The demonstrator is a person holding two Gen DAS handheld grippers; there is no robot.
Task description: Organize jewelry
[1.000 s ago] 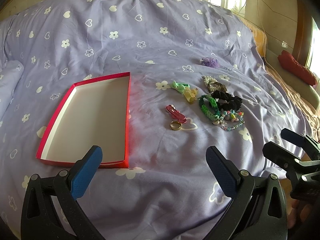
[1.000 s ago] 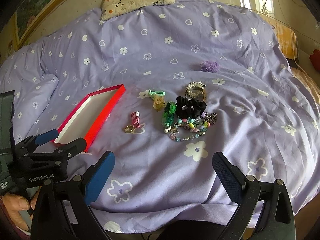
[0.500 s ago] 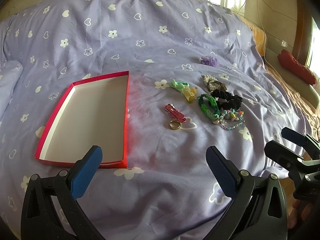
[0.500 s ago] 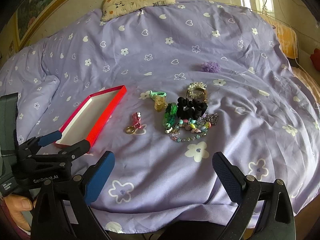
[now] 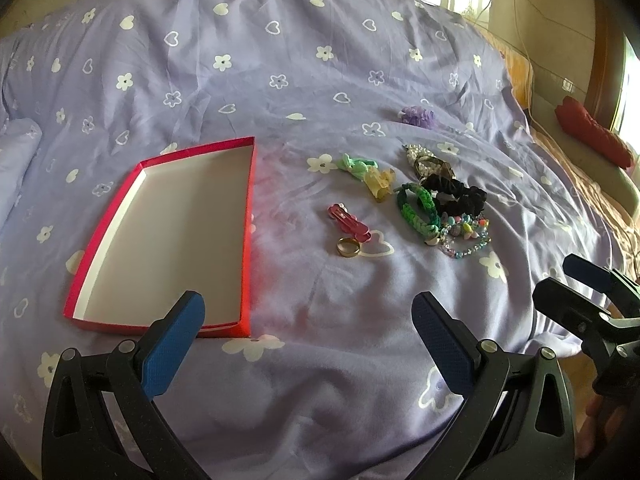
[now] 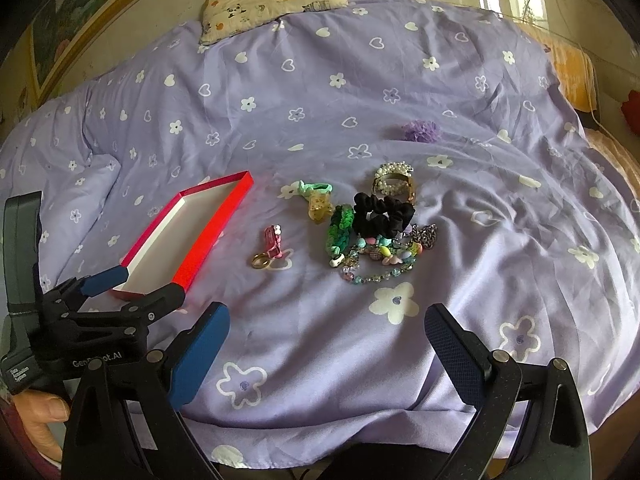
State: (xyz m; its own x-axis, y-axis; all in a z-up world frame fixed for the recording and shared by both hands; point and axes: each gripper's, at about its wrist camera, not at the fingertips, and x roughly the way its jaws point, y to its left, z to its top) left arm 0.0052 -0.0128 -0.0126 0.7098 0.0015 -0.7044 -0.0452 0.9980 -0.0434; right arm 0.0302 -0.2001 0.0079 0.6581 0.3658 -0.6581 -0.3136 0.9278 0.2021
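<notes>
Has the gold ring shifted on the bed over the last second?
No. The gold ring still lies against the end of the pink hair clip, beside the same white heart print on the bedspread.

bedspread bare up front | red box left | jewelry pile right

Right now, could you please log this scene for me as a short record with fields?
surface: purple bedspread
box: red, open, empty, left of the jewelry
nearest box: pink clip, gold ring
cluster: green bracelet, black scrunchie, bead strands
apart, farther back: purple scrunchie
left gripper: open, empty
right gripper: open, empty
</notes>
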